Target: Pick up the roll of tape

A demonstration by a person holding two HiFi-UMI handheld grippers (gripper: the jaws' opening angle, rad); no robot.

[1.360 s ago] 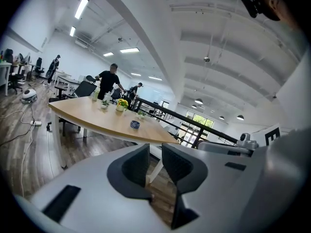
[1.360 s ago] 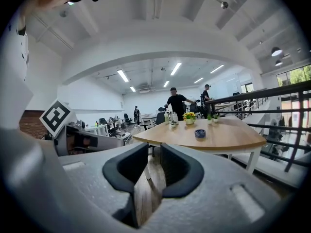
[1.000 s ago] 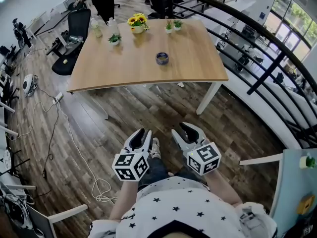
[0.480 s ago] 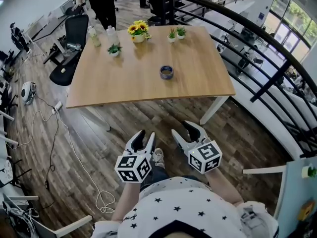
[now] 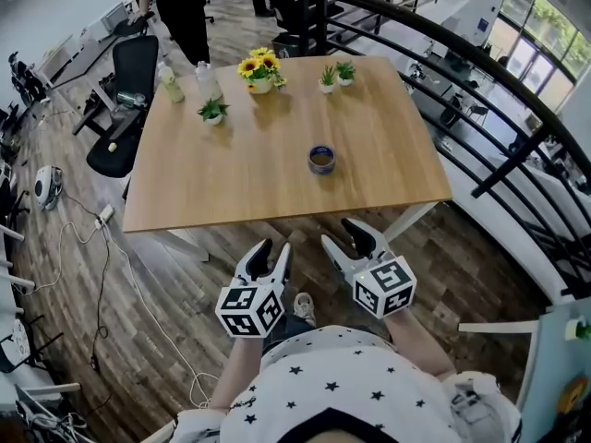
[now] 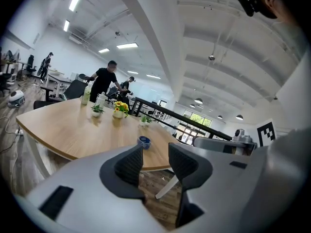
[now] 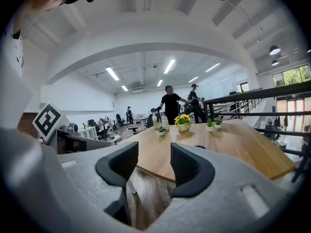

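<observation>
No word, brand or number could be read anywhere. The only printed signs were black-and-white square patterns, not letters. They stood on the left marker cube (image 5: 247, 309) and the right marker cube (image 5: 384, 287), each just behind its own jaws. Ahead of the jaws, nothing carried print large enough to read.

Left tool (image 5: 273, 253) and right tool (image 5: 343, 240) are side by side, both pointing forward and slightly down. Left jaws are wide apart and empty. Right jaws are opening with nothing between them. Forearms (image 5: 233, 377) run roughly parallel.
</observation>
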